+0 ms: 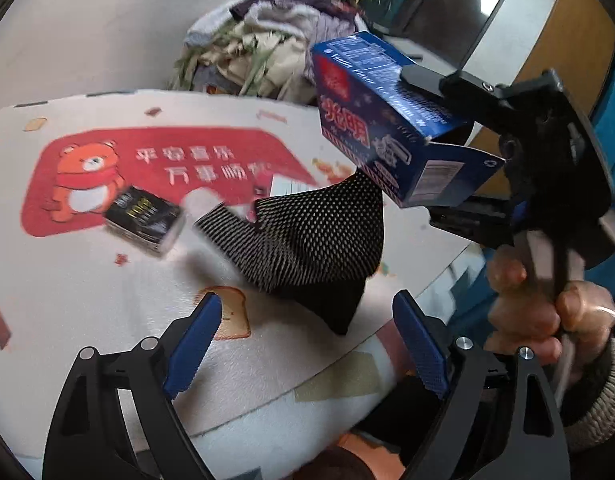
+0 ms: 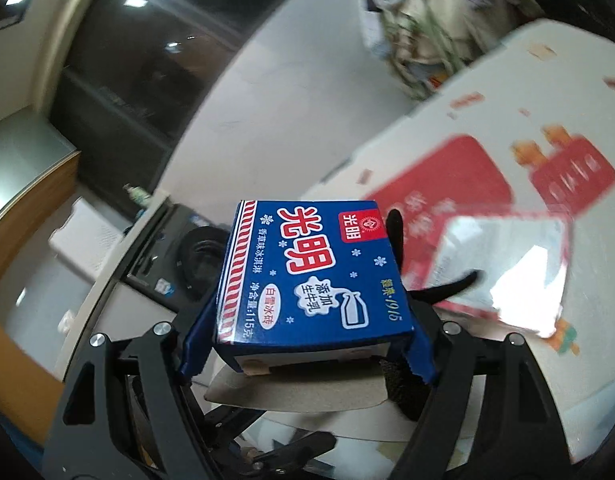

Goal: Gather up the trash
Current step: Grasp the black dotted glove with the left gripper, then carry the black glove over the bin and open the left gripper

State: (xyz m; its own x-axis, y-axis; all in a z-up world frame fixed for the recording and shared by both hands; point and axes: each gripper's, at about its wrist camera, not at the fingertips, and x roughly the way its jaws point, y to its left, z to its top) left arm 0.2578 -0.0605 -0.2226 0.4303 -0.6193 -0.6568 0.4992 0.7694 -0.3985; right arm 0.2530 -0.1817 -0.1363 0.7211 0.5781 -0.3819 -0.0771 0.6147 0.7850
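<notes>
My right gripper [image 2: 307, 344] is shut on a blue ice-cream carton [image 2: 307, 272], its blue pads pressing both sides. In the left wrist view the same carton [image 1: 387, 120] hangs above the table's right edge in the right gripper [image 1: 435, 148], which a hand [image 1: 547, 320] holds. My left gripper [image 1: 307, 304] stands open low over the table. A black dotted bag [image 1: 307, 232] lies just ahead of it, its near corner reaching between the pads without touching them. A small black box [image 1: 145, 220] lies further left. A blurred red-edged packet [image 2: 507, 268] lies beyond the carton.
The tablecloth [image 1: 107, 280] is white with a red bear panel [image 1: 87, 172]. A heap of clothes [image 1: 267, 48] sits on the floor behind the table. Dark glass panels [image 2: 127, 60] and a wooden cabinet [image 1: 567, 40] stand beyond.
</notes>
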